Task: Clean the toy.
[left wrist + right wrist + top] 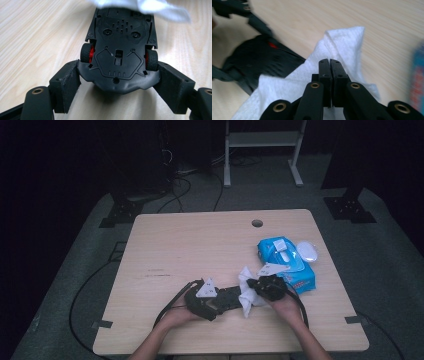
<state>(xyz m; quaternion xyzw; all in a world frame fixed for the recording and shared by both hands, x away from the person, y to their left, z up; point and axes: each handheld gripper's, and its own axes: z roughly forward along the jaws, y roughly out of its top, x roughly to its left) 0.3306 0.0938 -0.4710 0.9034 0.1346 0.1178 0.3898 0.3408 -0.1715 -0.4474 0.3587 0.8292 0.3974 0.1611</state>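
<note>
1. The left gripper (212,301) clamps a black toy car (120,52) by its rear end, one jaw on each side. The car is upside down, with its underside and red-hubbed wheels facing the left gripper view.
2. The right gripper (260,287) has its jaws pressed together on a white wipe (342,47), which drapes over the far end of the car.
3. Just beyond the right gripper lies a blue pack of wipes (287,262) with its flap raised; a white oval lid (307,251) rests beside it, nearer the table's right edge.
4. The pack sits close behind the right hand (287,306) and narrows the room on that side.
5. The wooden table (170,245) is pale and otherwise bare, with a round cable hole (257,223) near its far edge.
6. Both grippers work near the front edge, right of centre; the left half and the far part stay open.
7. The room around is dark, with grey floor, cables (180,190) and a white frame (262,140) behind the table.
</note>
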